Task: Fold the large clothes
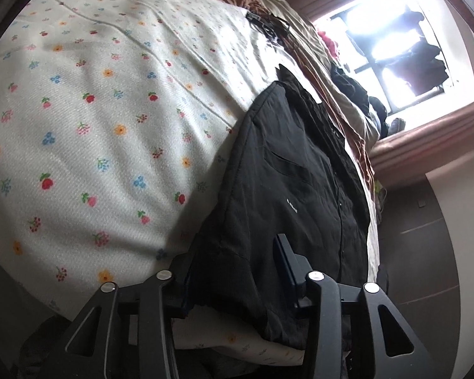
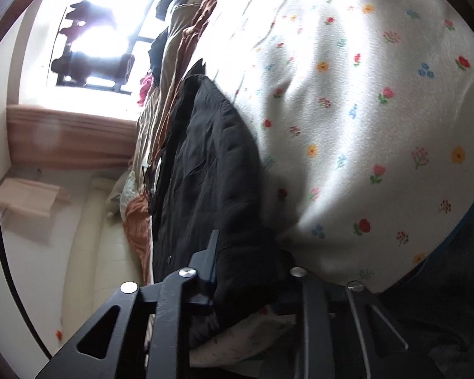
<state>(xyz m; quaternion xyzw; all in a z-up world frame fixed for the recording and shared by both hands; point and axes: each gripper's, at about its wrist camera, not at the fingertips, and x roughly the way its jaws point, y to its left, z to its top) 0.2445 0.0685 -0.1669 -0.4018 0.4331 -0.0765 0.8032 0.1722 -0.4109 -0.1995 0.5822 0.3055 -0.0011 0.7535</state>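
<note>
A black button-up shirt (image 1: 287,170) with a chest pocket lies flat on the flowered white bedsheet (image 1: 88,101), its near hem at the bed's edge. My left gripper (image 1: 233,271) stands open around the shirt's near hem, one finger (image 1: 287,259) on top of the cloth, the other hidden beside it. In the right wrist view the same shirt (image 2: 211,164) runs away from me over the flowered sheet (image 2: 363,110). My right gripper (image 2: 252,271) is open, the hem bunched between its fingers, the left finger (image 2: 210,259) on the cloth.
Brown and beige bedding (image 1: 338,88) is crumpled along the bed's far side, with dark clothes piled near a bright window (image 1: 395,50). Dark floor tiles (image 1: 426,252) lie beside the bed. A black cable (image 2: 0,237) hangs at the left of the right wrist view.
</note>
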